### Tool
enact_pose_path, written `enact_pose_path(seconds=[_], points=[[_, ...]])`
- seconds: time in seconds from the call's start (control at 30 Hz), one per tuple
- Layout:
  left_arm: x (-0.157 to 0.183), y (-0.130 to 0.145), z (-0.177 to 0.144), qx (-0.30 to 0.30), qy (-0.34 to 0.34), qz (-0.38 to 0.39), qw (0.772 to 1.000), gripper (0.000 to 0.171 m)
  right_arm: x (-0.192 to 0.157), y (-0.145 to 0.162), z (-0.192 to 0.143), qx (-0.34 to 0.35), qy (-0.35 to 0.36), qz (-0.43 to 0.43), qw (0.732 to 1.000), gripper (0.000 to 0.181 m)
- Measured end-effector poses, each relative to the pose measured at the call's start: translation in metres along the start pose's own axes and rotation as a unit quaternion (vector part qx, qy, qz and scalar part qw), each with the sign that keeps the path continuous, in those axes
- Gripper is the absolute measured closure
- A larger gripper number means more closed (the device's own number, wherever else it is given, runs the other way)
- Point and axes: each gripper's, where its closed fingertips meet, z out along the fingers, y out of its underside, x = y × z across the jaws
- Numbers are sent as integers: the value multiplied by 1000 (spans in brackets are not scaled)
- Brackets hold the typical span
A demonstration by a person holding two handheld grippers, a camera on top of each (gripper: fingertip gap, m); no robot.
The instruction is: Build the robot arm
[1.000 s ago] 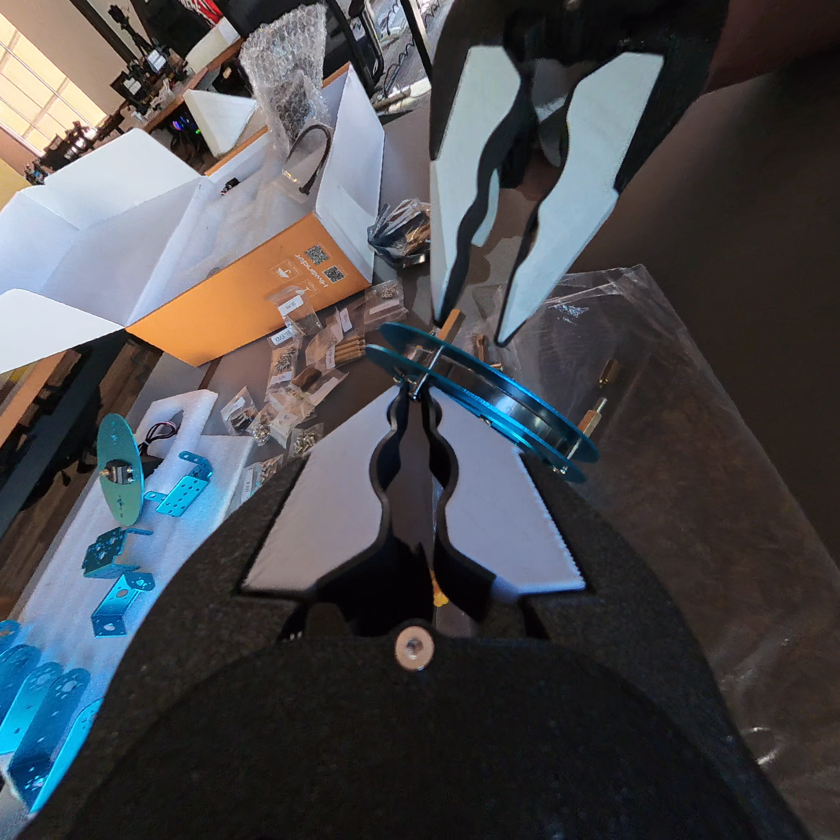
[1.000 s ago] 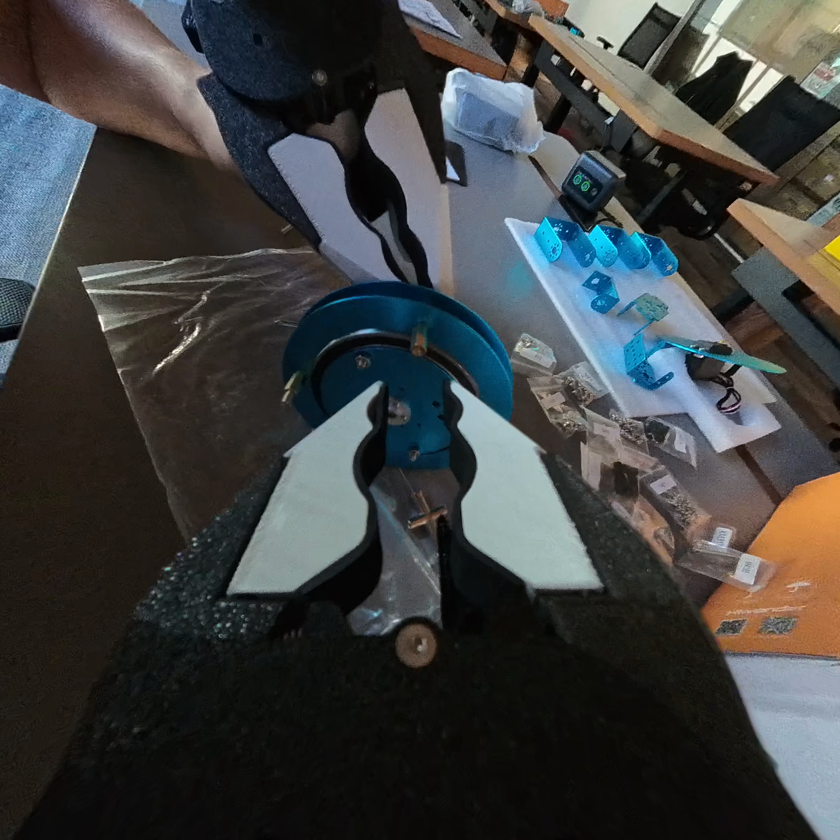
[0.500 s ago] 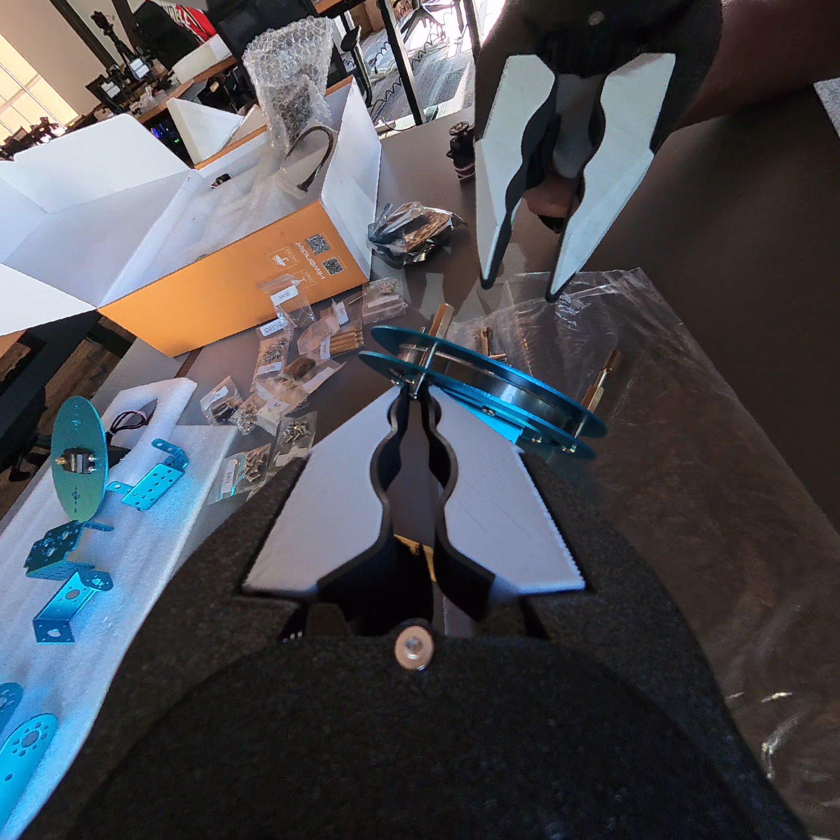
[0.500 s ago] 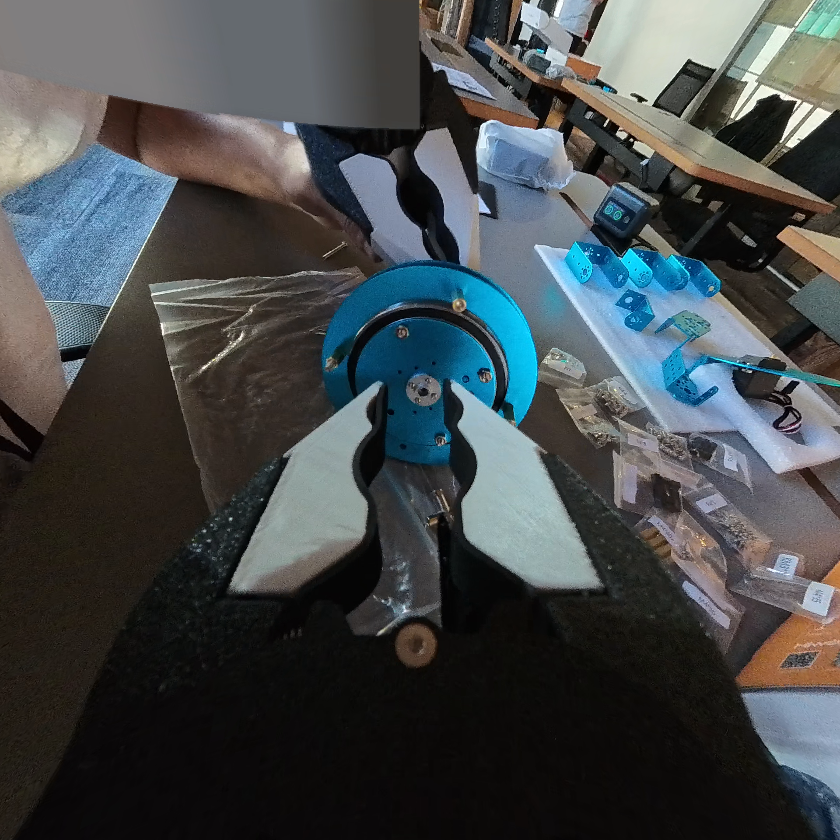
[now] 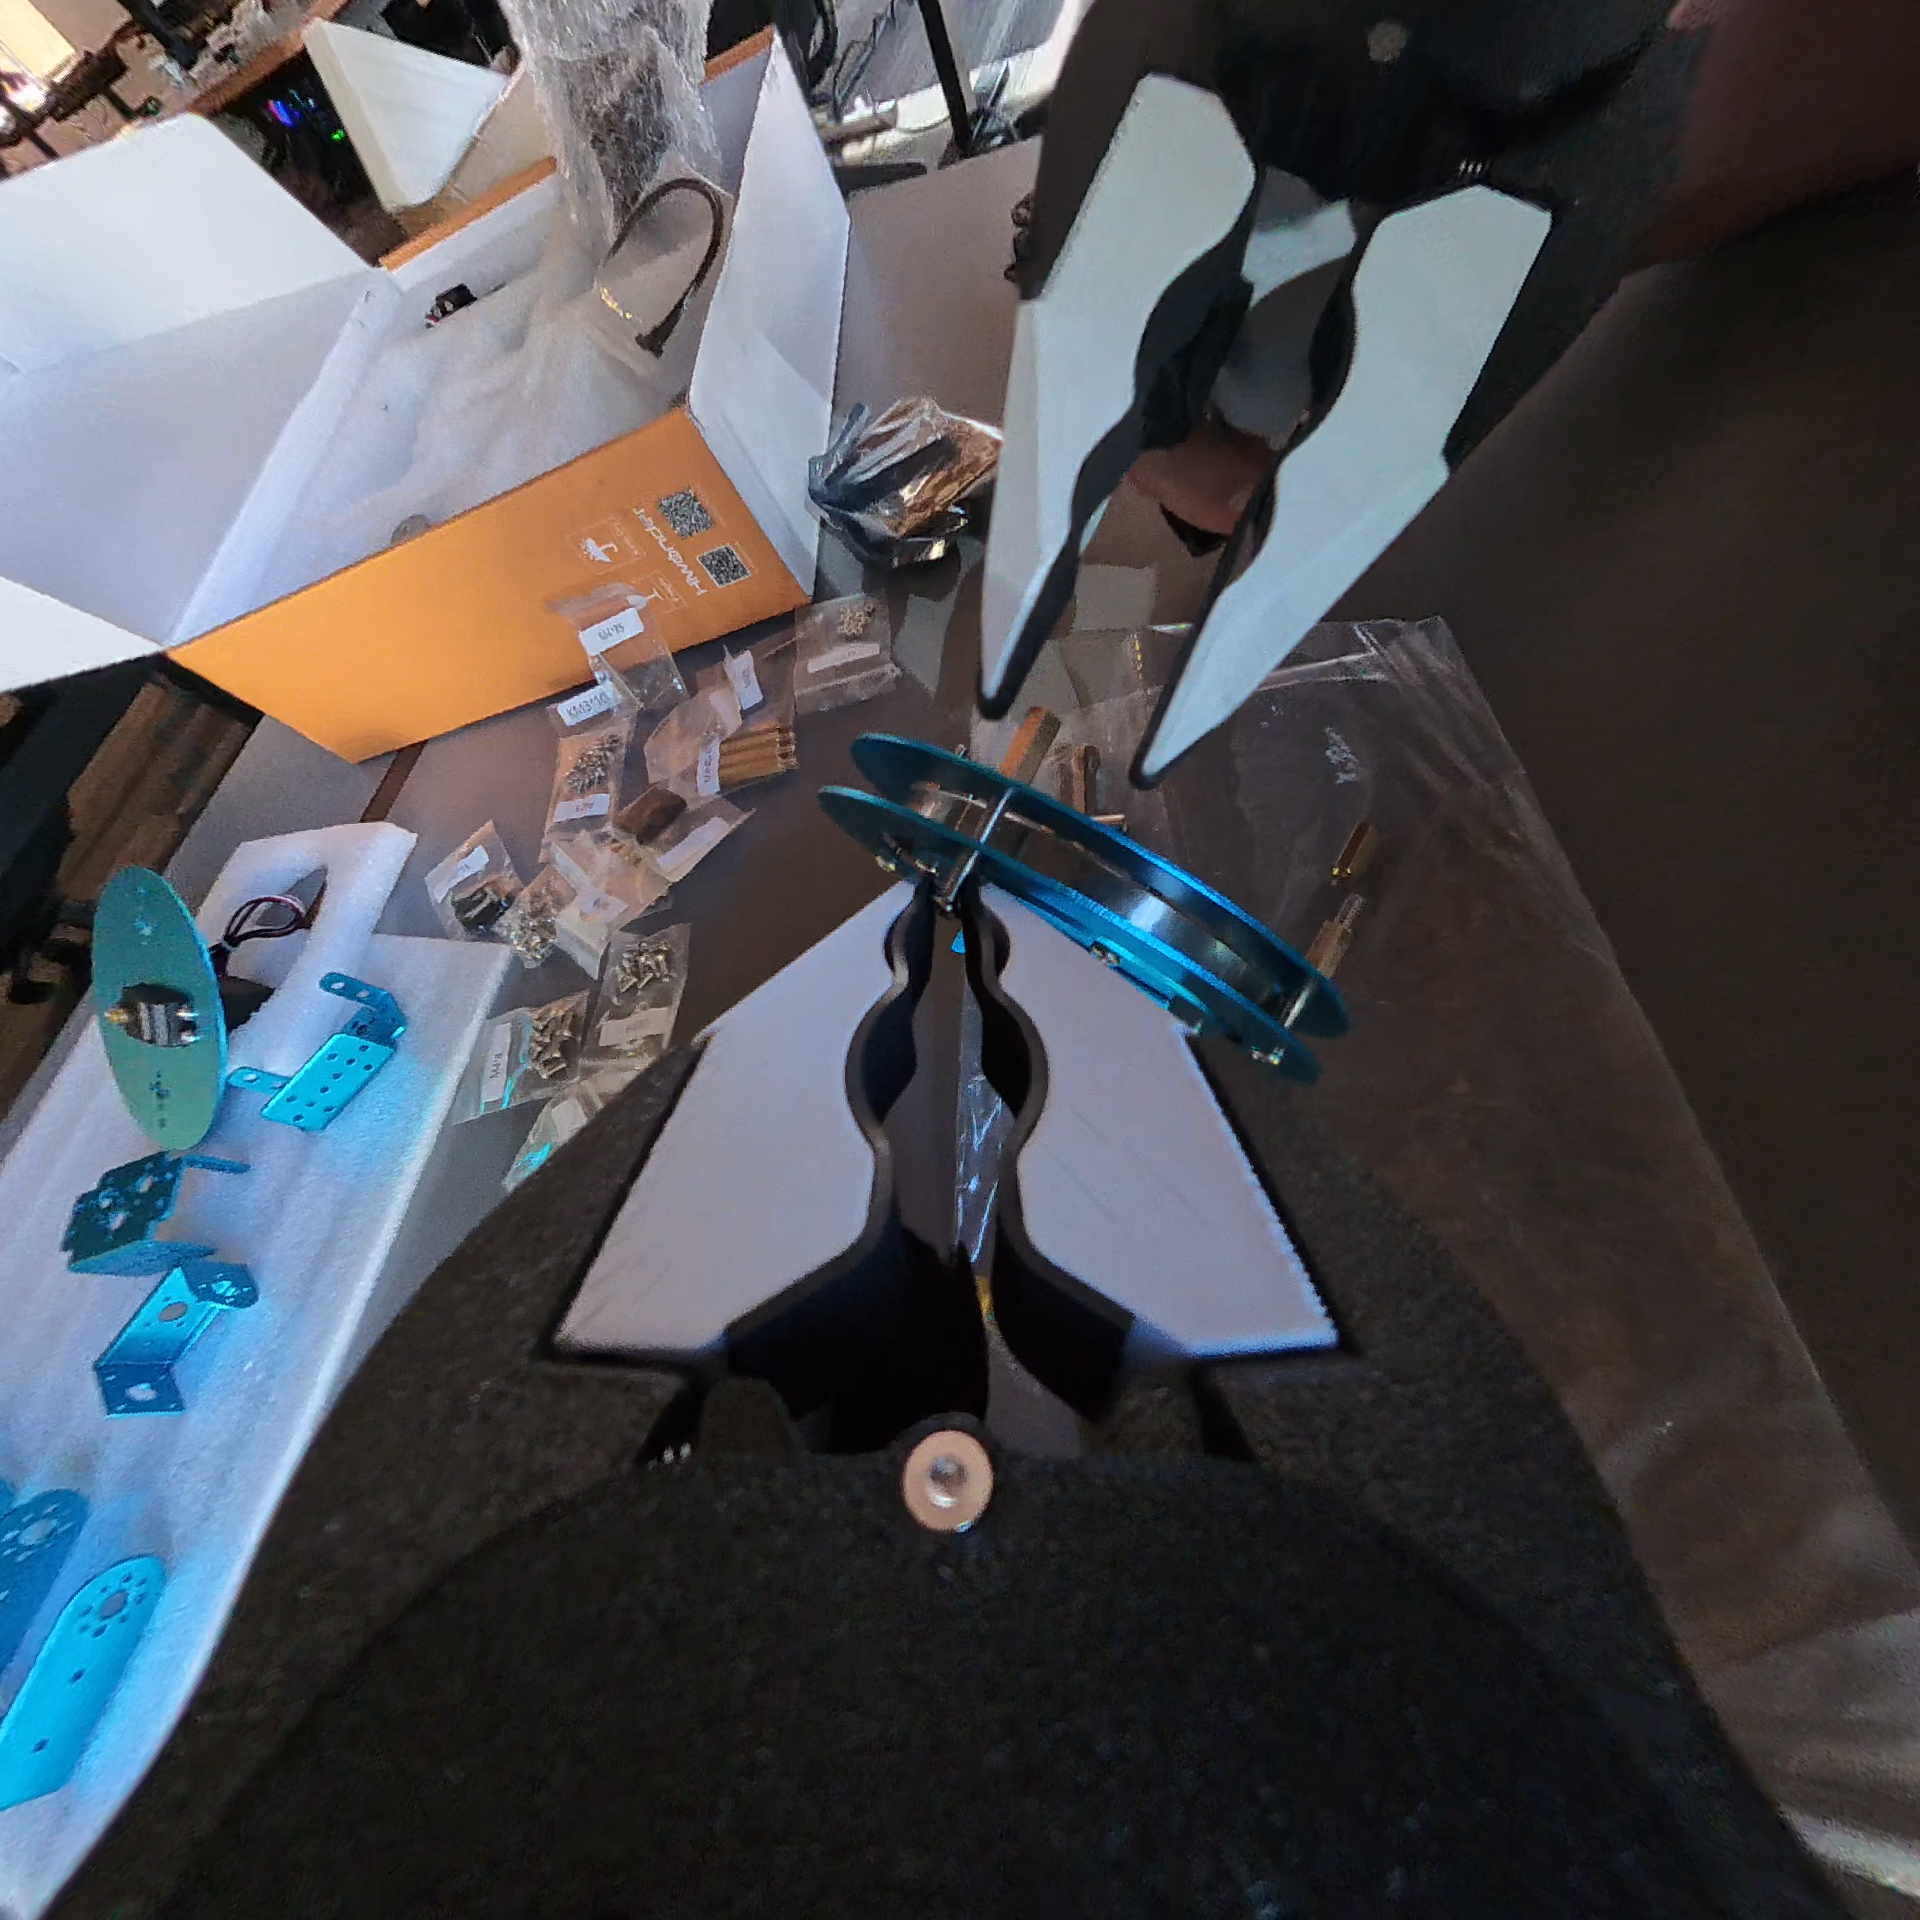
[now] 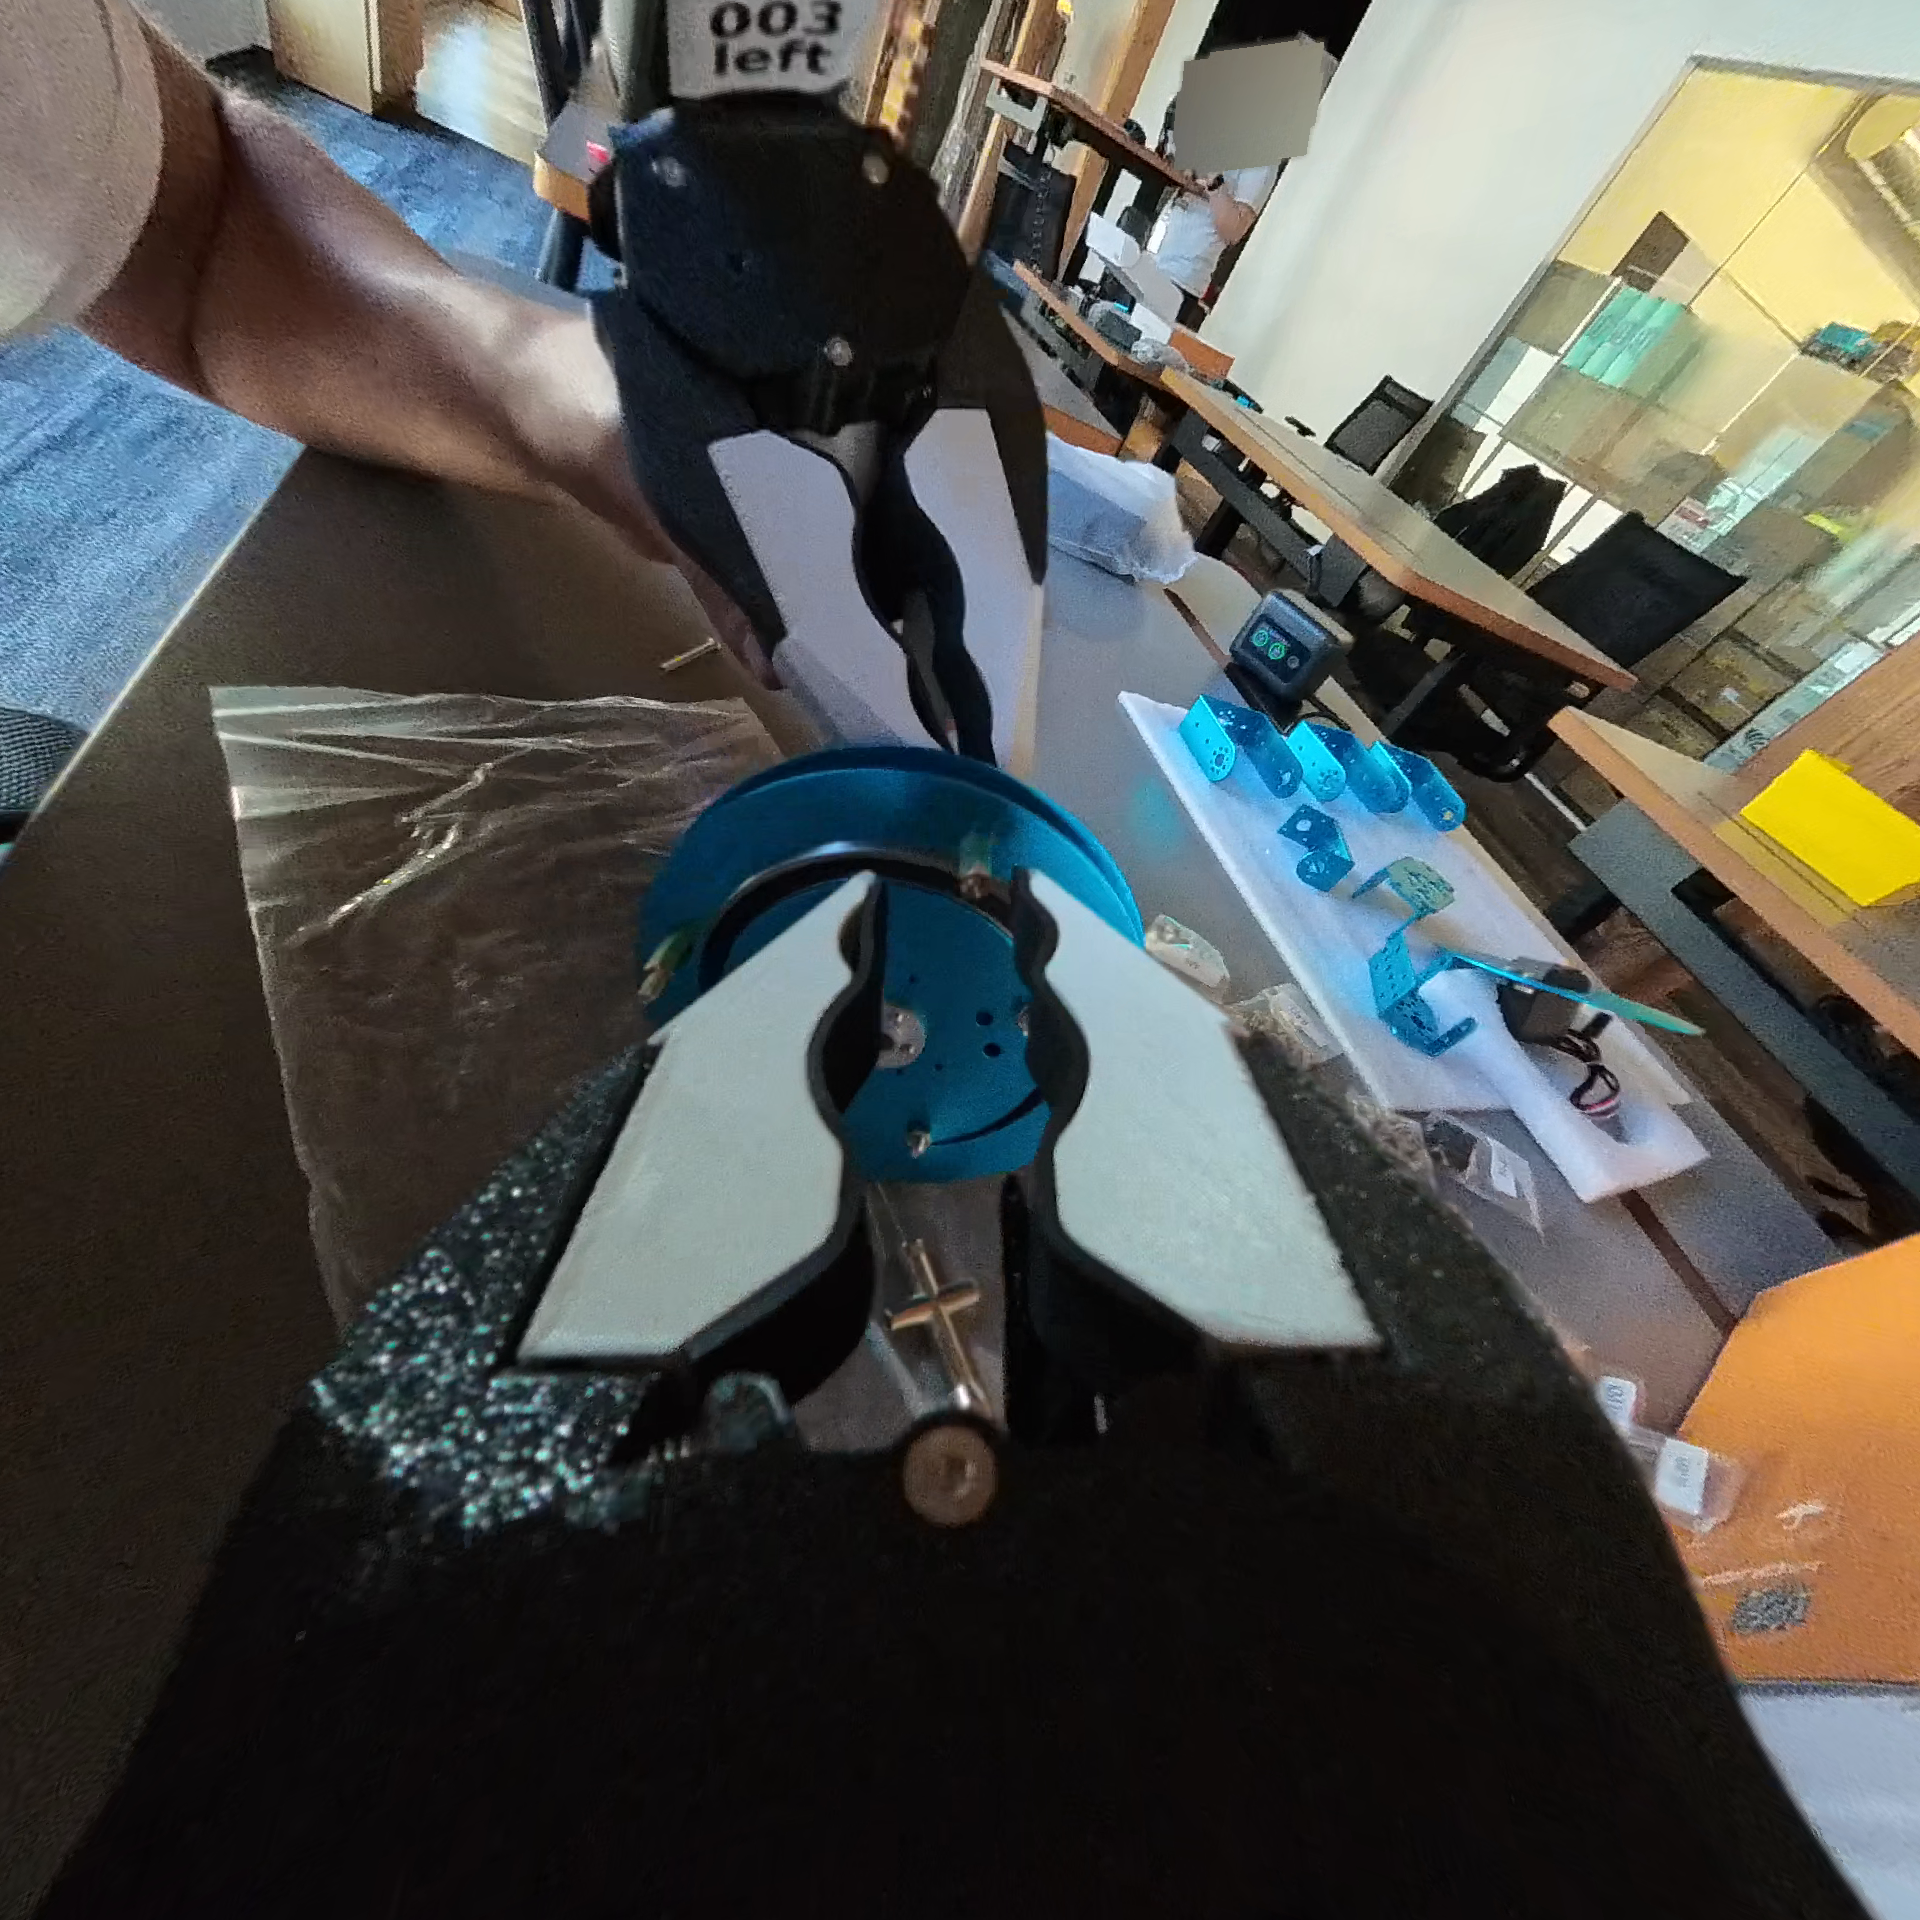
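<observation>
Left tongs pinch blue disc assy rim; right tongs apart, probably w/o contact.

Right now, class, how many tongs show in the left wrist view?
2: the left tongs at the bottom, shut on the blue wheel; the right tongs above it, open.

labels, not quoting any | white tag with dark print on top of the left gripper | orange box has a pale logo line plus two square codes on its side | small clear bags beside it carry white printed stickers, mostly too tiny | black device shows green screen marks, unreadable
</observation>
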Motion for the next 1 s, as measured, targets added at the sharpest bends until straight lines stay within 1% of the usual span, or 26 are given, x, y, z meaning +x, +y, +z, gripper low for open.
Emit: enact_pose_path(seconds=[0.07, 0.1, 0.17, 0.33, 0.47, 0.53, 0.6, 0.63, 0.67, 0.73, 0.77, 0.8, 0.83, 0.93, 1.0], points=[[3, -2, 0, -6, -7, 16, 1000, 168, 4, -3, 4, 0, 19, -13, 1000, 164], [4, -3, 0, -8, -11, 19, 1000, 168, 5, 0, 5, -11, 24, -21, 999, 167], [4, -3, 0, -14, -16, 21, 1000, 168, 2, 1, 5, -9, 20, -38, 999, 176], [6, -4, 0, -11, -10, 15, 1000, 167, -1, 0, 5, -3, 22, -56, 998, 176], [9, -4, -3, 8, -8, 37, 999, 166, -3, 1, 3, -6, -8, -24, 1000, 177], [4, -2, -6, 22, 3, 7, 1000, 156, -2, 2, 1, -5, -22, -1, 1000, 177], [2, 1, -11, 43, 46, -66, 996, 156, 1, 3, -1, 0, -30, 16, 999, 177], [3, -3, -15, 64, 83, -120, 987, 156, 1, 4, -2, 4, -35, 20, 999, 177], [5, -9, -20, 93, 129, -180, 971, 155, 0, 3, -3, 9, -40, 21, 999, 178], [5, -22, -30, 142, 211, -290, 923, 154, 0, 3, -3, 13, -42, 21, 999, 177], [5, -23, -31, 153, 237, -325, 903, 155, -1, 3, -2, 14, -43, 20, 999, 177], [5, -21, -29, 156, 253, -348, 889, 155, -2, 2, -1, 15, -43, 18, 999, 177], [6, -18, -27, 155, 263, -361, 882, 155, -3, 2, 0, 14, -41, 14, 999, 177], [12, -16, -22, 162, 291, -381, 862, 158, -4, 1, 1, 13, -36, -4, 999, 177], [16, -16, -20, 162, 306, -385, 856, 162, -5, 1, 0, 8, -34, -14, 999, 177]])
